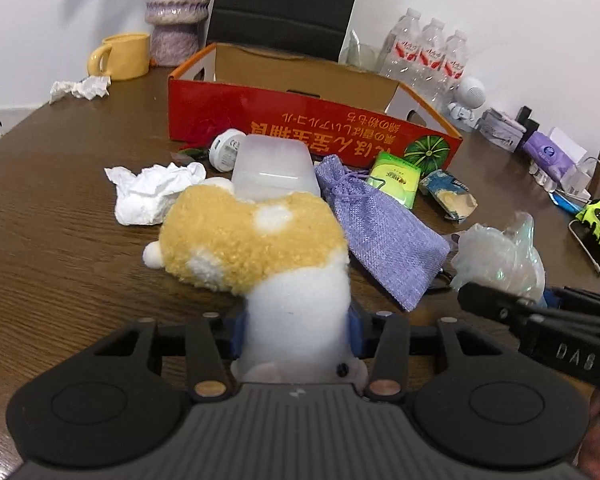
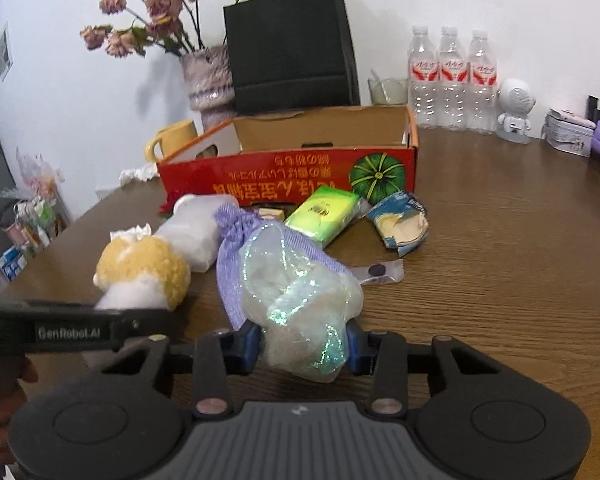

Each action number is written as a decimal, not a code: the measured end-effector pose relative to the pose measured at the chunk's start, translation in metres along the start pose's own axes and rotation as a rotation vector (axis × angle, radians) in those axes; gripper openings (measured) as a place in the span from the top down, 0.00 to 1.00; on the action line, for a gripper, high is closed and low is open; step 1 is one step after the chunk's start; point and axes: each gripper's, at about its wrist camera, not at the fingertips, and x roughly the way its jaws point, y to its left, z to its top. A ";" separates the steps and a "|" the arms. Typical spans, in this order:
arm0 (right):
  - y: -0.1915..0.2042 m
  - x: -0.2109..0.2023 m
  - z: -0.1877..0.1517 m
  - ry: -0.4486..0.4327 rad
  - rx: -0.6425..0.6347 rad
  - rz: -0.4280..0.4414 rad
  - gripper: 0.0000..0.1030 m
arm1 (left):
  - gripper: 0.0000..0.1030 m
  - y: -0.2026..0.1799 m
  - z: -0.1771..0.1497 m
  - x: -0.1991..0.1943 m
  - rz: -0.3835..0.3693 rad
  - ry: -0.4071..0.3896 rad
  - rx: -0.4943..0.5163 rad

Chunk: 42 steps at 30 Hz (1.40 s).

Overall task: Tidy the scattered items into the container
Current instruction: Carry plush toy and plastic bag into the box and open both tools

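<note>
My left gripper is shut on a yellow and white plush toy, held just above the table; it also shows in the right wrist view. My right gripper is shut on an iridescent sheer pouch, which also shows in the left wrist view. The open red cardboard box stands behind the clutter, also in the right wrist view. A purple drawstring bag, a green packet, a torn blue wrapper, a crumpled tissue and a translucent plastic tub lie before it.
A yellow mug, a vase, a black paper bag and water bottles stand at the back. A small white robot figure, tins and a purple pack sit at the right. Another tissue lies by the mug.
</note>
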 end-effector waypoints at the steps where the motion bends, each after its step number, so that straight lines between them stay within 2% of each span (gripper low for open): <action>1: 0.000 -0.003 0.000 -0.007 0.008 0.004 0.62 | 0.54 0.001 -0.001 -0.004 -0.006 -0.009 0.002; 6: 0.004 -0.017 0.020 -0.069 0.004 0.018 0.62 | 0.54 0.004 0.015 -0.034 -0.055 -0.107 0.043; 10: 0.009 -0.011 0.062 -0.132 0.002 0.035 0.62 | 0.54 0.007 0.066 -0.038 -0.065 -0.205 0.077; 13: 0.014 0.008 0.103 -0.187 0.007 0.022 0.62 | 0.54 0.007 0.115 -0.015 -0.057 -0.238 0.090; 17: 0.012 0.055 0.154 -0.212 0.041 -0.002 0.61 | 0.53 0.007 0.168 0.039 -0.040 -0.213 0.104; 22: -0.009 0.133 0.188 -0.134 0.093 -0.081 0.61 | 0.53 0.019 0.199 0.101 -0.051 -0.200 0.048; 25: -0.023 0.165 0.192 -0.085 0.114 -0.108 0.61 | 0.53 0.023 0.204 0.127 -0.024 -0.196 0.070; 29: -0.033 0.195 0.189 -0.006 0.095 -0.125 0.61 | 0.52 0.027 0.205 0.149 -0.027 -0.155 0.067; 31: -0.033 0.203 0.188 0.022 0.088 -0.143 0.55 | 0.50 0.029 0.204 0.156 -0.040 -0.127 0.069; 32: -0.032 0.206 0.188 0.038 0.088 -0.152 0.50 | 0.43 0.030 0.203 0.158 -0.037 -0.112 0.065; 33: -0.031 0.208 0.189 0.052 0.083 -0.160 0.38 | 0.28 0.031 0.202 0.159 -0.027 -0.105 0.063; 34: -0.030 0.209 0.190 0.064 0.075 -0.168 0.29 | 0.19 0.031 0.202 0.158 -0.013 -0.108 0.067; 35: -0.028 0.208 0.190 0.070 0.065 -0.178 0.13 | 0.09 0.031 0.203 0.155 0.003 -0.126 0.071; 36: -0.025 0.205 0.190 0.065 0.051 -0.193 0.12 | 0.00 0.031 0.203 0.151 0.018 -0.144 0.072; 39: -0.021 0.195 0.193 0.050 0.029 -0.198 0.06 | 0.00 0.033 0.207 0.139 0.040 -0.177 0.078; 42: -0.023 0.190 0.196 0.041 0.034 -0.187 0.04 | 0.00 0.036 0.208 0.134 0.052 -0.176 0.063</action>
